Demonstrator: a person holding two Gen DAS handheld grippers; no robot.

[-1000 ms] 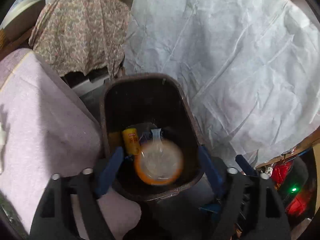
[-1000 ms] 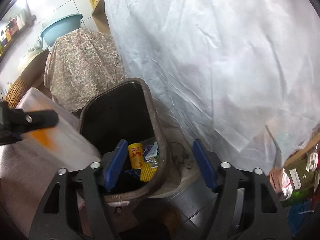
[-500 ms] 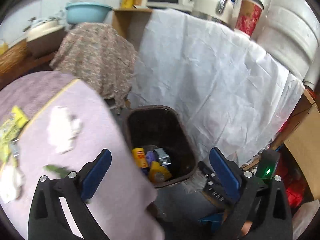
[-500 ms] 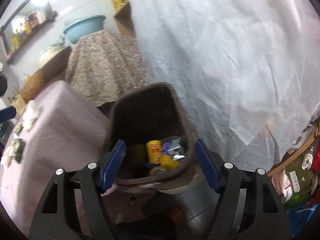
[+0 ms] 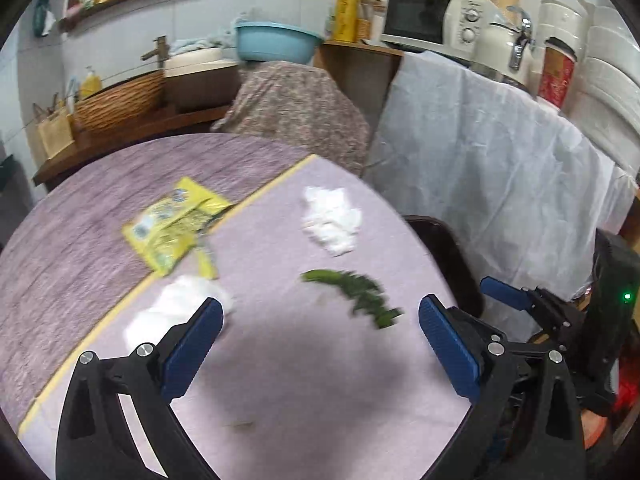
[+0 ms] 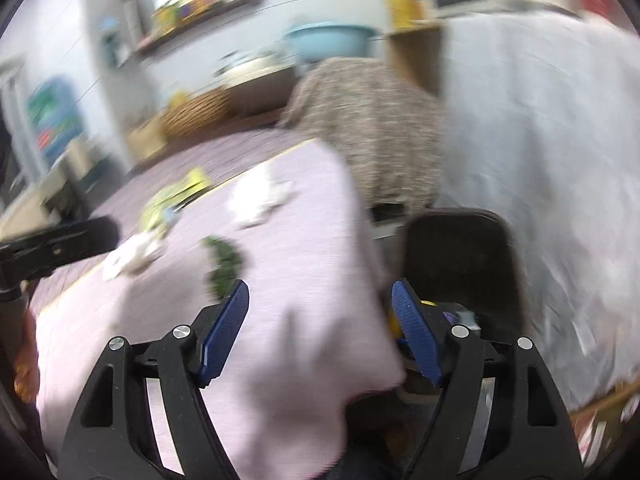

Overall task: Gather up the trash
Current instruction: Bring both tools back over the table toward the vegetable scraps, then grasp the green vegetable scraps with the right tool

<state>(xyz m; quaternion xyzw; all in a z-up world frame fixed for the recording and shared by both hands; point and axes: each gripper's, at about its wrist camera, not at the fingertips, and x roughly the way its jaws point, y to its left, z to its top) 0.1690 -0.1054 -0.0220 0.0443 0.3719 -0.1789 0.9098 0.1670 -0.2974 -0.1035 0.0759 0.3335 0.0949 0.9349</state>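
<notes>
Left gripper angles down over the lilac-clothed table, its blue-padded jaws having just swung wide apart with nothing between them. Ahead lie the trash pieces: a crumpled white tissue near the table's far right edge, a green leafy scrap just this side of it, a yellow snack wrapper and a second white tissue further left. Right gripper tilts down over the table's right edge, jaws apart and empty. Beside that edge stands the dark brown plastic bin, with what looks like yellow trash inside, though blurred.
</notes>
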